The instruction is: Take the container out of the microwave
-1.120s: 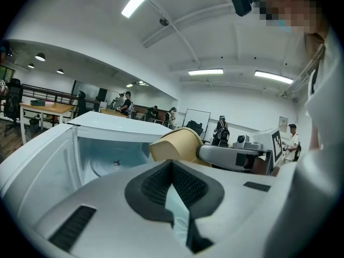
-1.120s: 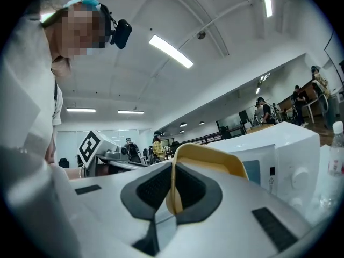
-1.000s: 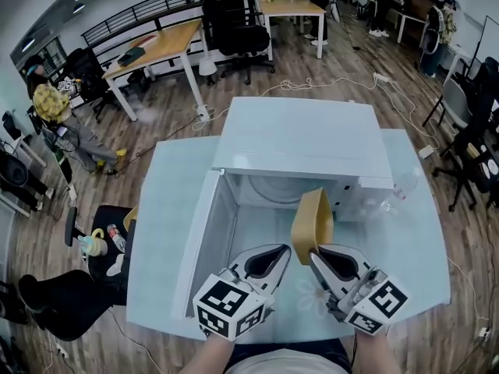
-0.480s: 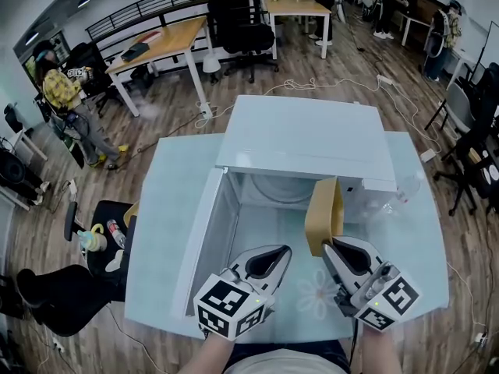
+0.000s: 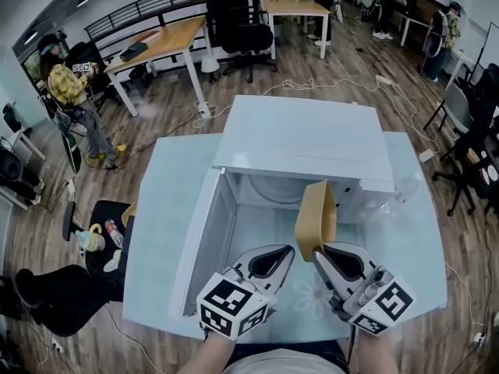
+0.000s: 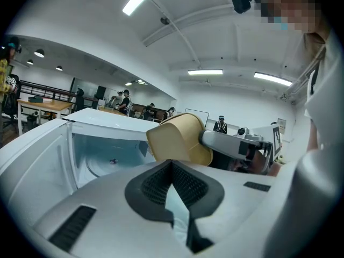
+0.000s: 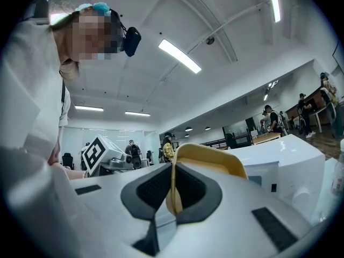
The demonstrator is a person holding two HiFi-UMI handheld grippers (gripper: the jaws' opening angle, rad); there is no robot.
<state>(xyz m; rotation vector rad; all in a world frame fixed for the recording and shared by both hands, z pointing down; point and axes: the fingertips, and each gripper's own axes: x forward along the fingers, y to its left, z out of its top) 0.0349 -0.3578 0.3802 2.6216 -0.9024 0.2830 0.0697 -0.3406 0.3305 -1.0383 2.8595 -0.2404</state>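
The white microwave (image 5: 304, 139) stands on the pale blue table (image 5: 160, 209) with its door (image 5: 201, 244) swung open to the left. A tan container (image 5: 314, 213) hangs tipped on its side in front of the open cavity. My right gripper (image 5: 316, 248) is shut on its rim, and the rim shows between the black pads (image 7: 185, 190). My left gripper (image 5: 289, 249) rests just left of it, shut, with nothing between its jaws. In the left gripper view the container (image 6: 177, 138) sits ahead and to the right, apart from the left gripper (image 6: 172, 163).
A clear plastic bottle (image 5: 396, 193) stands on the table right of the microwave. A black chair (image 5: 101, 236) holding small items is at the table's left. Desks, office chairs and several people fill the room behind.
My right gripper swung the container a little to the right, then back left to about where it was. My left gripper stayed put.
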